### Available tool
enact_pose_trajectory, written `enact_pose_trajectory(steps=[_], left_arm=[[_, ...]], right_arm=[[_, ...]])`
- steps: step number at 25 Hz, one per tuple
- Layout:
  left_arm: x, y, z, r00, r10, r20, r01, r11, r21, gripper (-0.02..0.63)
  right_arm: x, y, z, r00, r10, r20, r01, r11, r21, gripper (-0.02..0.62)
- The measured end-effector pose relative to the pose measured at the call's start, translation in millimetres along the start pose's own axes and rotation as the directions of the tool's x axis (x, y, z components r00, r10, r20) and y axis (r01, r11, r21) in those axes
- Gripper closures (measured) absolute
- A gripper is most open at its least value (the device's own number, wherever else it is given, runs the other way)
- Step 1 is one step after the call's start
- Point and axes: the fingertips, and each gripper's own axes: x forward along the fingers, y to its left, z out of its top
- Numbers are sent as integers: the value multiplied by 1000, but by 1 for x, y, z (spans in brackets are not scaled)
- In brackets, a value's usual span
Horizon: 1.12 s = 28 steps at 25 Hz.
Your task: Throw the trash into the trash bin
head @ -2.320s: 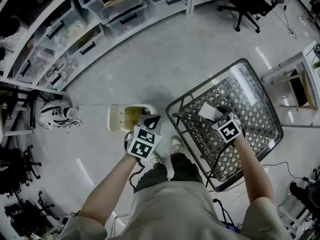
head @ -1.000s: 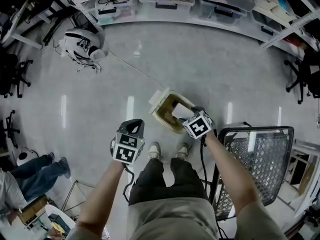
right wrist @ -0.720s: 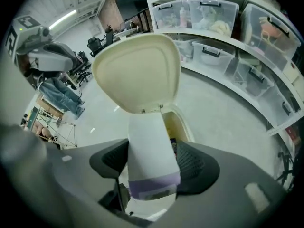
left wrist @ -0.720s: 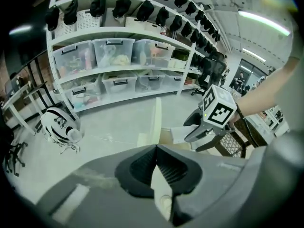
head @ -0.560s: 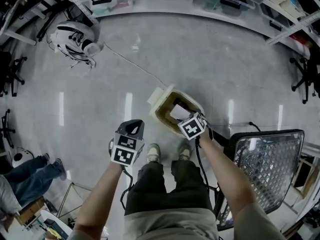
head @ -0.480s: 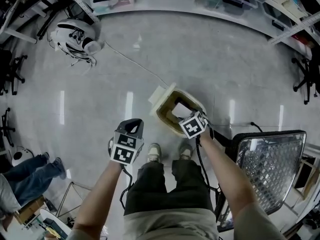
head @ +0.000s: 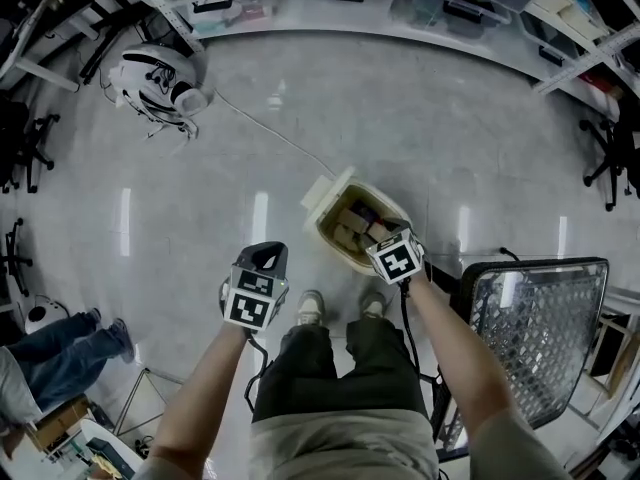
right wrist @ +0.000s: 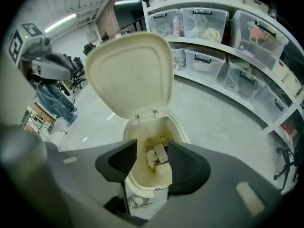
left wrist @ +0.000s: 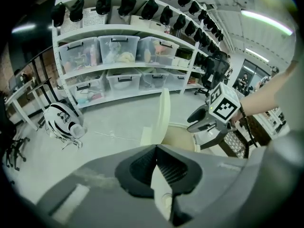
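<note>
Drop looks done: pale crumpled paper trash lies inside the cream lidded plastic bin at twelve o'clock; my right gripper, jaws just closing, gapes empty; left gripper pressed together; next, lift clear.

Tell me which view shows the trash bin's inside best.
Right gripper view: looks straight into the open trash bin, trash visible. Head view shows it small, partly under the right claw. Left gripper view shows only lid and rim.

Floor: was glossy grey | trash bin stood mid-floor, lid raised | white helmet-like object lay far left, cable trailed toward bin | mesh cart stood right | shelves lined far edge
</note>
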Motion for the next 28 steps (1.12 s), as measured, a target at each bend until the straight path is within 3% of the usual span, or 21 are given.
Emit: enact_pose_trajectory(steps=[8,15,20,28], left_arm=[[-72,-9,63,995,17,101,-20,999,26,603],[-160,-24,139,971,51,234,-66,996,57,603],[-220,-42,183,949,58,310,-90,992,89,603],[-315,-91,253,888,34,459,-124,978,167,603]], right_arm=[[-131,9,47,981,-37,189,28,998,47,470],[-269,27,108,927,-46,373,29,998,50,537],[-369,41,154,850,-55,523,33,998,51,569],[-527,55,203,680,-104,726,125,992,25,591]])
